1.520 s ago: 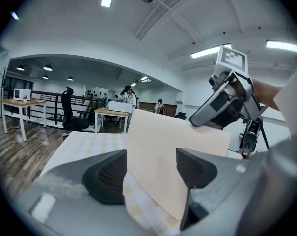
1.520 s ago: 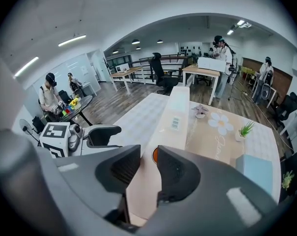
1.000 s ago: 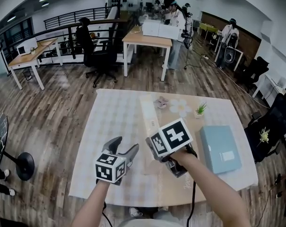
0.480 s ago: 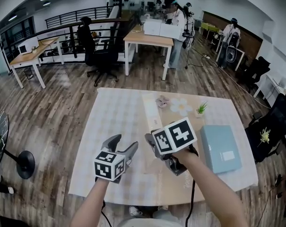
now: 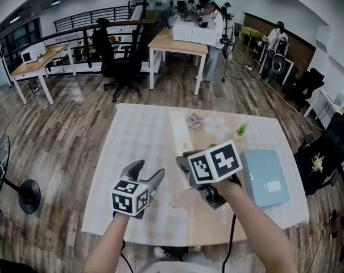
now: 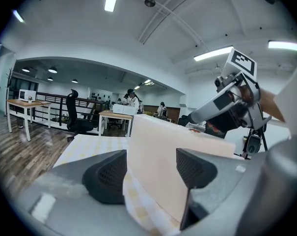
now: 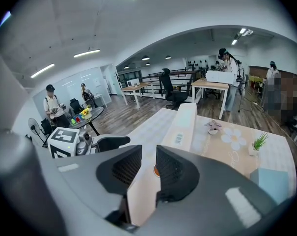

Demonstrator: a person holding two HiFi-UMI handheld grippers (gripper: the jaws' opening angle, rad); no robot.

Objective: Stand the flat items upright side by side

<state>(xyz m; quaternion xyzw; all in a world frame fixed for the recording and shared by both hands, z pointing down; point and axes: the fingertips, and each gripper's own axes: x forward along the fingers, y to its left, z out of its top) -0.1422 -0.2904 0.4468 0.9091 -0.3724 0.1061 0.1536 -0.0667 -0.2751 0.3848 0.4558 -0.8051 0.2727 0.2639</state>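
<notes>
- My left gripper (image 5: 145, 174), near left, has its jaws spread either side of the pale beige flat board (image 6: 160, 156) without squeezing it.
- My right gripper (image 5: 186, 172) is clamped on that board's edge. Its wrist has tipped since a second ago, so I judge the board is rising towards upright.
- Farther off, the long cream box (image 5: 180, 132) lies flat, not yet stood up.

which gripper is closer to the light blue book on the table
Right. The right gripper, shut on a beige flat item, is just left of the light blue book in the head view; the left gripper is farther left, past the right one.
</notes>
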